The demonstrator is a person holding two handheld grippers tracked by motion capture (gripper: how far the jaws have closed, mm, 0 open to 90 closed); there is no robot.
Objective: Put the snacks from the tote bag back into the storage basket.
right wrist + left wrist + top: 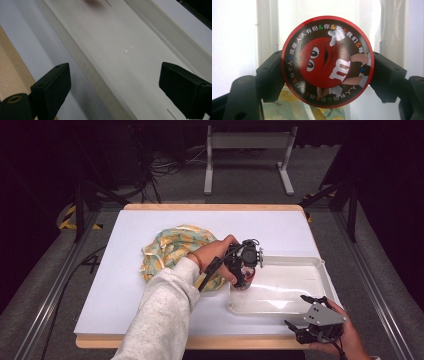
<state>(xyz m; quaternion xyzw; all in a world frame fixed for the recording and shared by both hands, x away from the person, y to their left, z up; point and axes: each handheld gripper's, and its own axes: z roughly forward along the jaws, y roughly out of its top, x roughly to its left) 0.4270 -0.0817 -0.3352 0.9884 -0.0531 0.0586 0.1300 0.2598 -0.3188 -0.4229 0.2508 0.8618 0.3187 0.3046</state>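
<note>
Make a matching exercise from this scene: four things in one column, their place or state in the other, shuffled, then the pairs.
1. red round tin
2. white tray
3. patterned cloth
4. right gripper

a. heaped left of the tray
b. open, at the tray's near edge
c. clamped in the left gripper
d. lies at the table's right side

Pairs: 1-c, 2-d, 3-a, 4-b

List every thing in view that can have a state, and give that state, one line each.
left gripper: jaws shut on the candy tin, over the tray's left end.
candy tin: held, round red lid facing the camera.
right gripper: jaws open, nothing between them.
white tray: flat on the table, the tin at its left end.
patterned cloth: crumpled in a heap beside the tray.
</note>
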